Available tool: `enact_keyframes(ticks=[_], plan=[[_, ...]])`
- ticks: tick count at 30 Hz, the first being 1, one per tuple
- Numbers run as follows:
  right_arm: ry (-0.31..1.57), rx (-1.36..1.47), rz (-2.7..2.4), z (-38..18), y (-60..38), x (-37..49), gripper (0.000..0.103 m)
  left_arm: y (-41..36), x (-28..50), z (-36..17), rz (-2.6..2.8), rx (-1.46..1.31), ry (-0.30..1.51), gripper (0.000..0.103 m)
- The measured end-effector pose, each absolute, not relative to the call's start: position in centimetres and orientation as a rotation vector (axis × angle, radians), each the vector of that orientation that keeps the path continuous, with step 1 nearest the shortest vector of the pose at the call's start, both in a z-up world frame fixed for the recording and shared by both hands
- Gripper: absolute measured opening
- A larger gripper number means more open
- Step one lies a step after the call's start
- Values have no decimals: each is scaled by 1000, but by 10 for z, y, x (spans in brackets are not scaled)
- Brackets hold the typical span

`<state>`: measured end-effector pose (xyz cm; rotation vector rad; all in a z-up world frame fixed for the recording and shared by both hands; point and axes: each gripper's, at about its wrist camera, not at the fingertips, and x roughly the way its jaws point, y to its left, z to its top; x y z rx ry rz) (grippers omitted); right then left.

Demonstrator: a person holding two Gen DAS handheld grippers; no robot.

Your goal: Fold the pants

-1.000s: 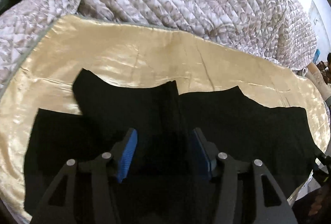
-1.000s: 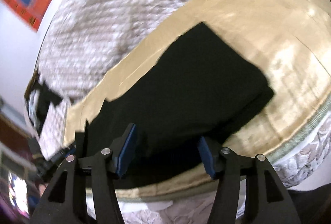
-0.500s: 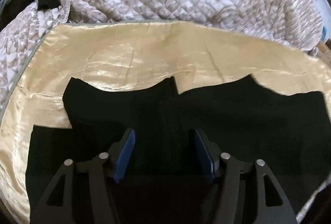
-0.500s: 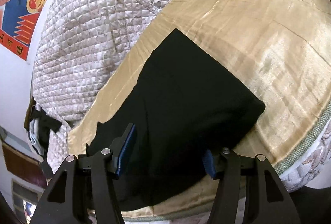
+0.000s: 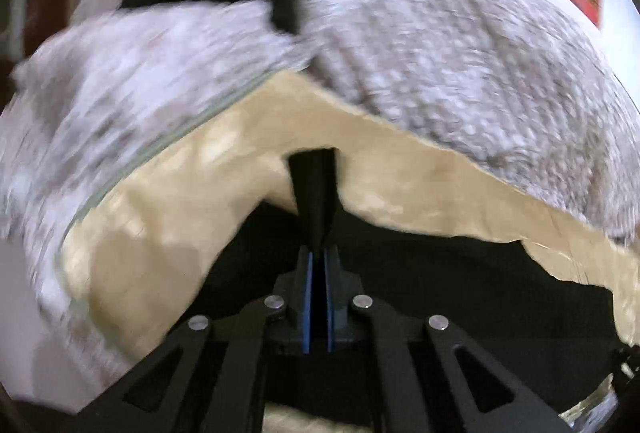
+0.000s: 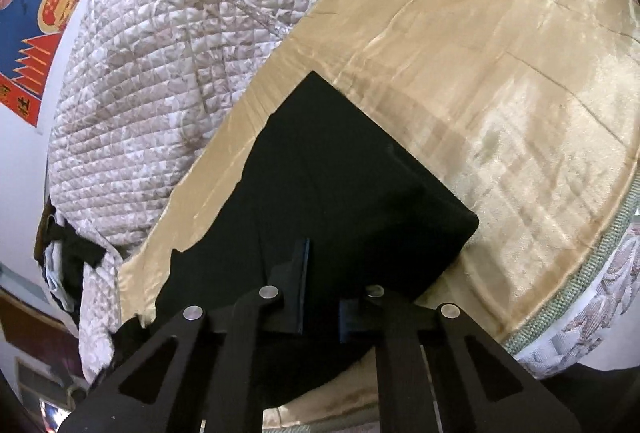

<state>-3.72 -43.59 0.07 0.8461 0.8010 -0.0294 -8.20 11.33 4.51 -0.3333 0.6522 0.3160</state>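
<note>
Two grippers pinch one pair of black pants on a gold satin cloth.
The left gripper (image 5: pixel 318 253), just closed, clamps a raised fold of the pants (image 5: pixel 440 273); the right gripper (image 6: pixel 322 297), just closed, grasps their near edge. One quilted floral bedspread (image 6: pixel 160 53) lies behind; one red-and-blue poster (image 6: pixel 36 13), writing unreadable.
</note>
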Motion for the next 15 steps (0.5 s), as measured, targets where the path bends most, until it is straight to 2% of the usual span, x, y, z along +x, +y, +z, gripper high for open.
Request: enact_keyframes(ticks=[6, 11, 13, 15], plan=[[817, 836, -34, -3, -431, -35, 11, 149, -98, 7, 312, -533, 725, 9], [816, 847, -30, -6, -432, -35, 11, 156, -94, 1, 266, -639, 719, 31], [816, 845, -30, -6, -432, -35, 11, 154, -90, 4, 243, -657, 720, 49], [815, 854, -30, -8, -432, -35, 11, 153, -92, 6, 209, -691, 705, 61]])
